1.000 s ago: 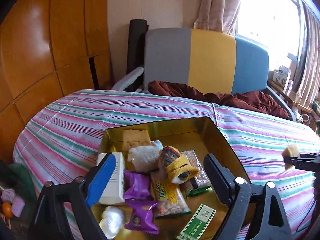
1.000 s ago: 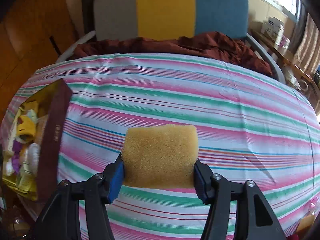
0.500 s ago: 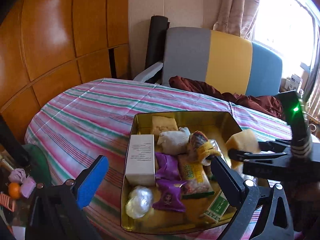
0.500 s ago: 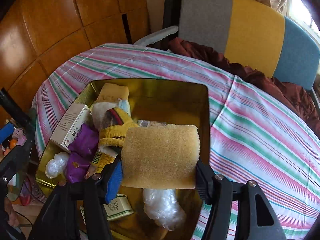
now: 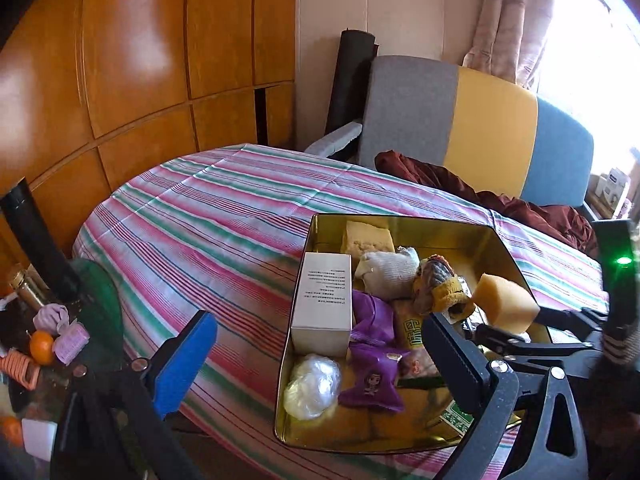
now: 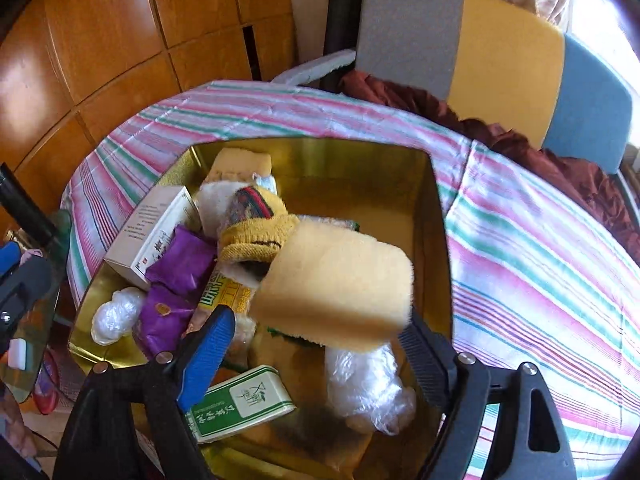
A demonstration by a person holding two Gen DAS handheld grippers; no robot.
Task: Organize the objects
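Opening at this moment, the right gripper (image 6: 316,344) has its jaws spreading apart around a yellow sponge (image 6: 336,284), which is tilted between them over the gold tin (image 6: 438,216); the blue pad on the left side stands clear of the sponge, and whether the black pad on the other side still touches it cannot be told. Under the sponge lie a clear plastic bag (image 6: 366,384) and a green-and-white packet (image 6: 244,400). The left gripper (image 5: 316,364) hangs at the tin's near left corner with its jaws released and spread wide, nothing between them. Inside the tin sit a white box (image 5: 324,298), purple sachets (image 5: 372,344), a knitted yellow sock (image 6: 256,228) and a second sponge (image 5: 366,238) at the far wall. The tin rests on a desk under a striped cloth (image 5: 216,216). Beyond it stands a grey, yellow and blue chair (image 5: 472,128) with dark red fabric (image 5: 516,204) on its seat.
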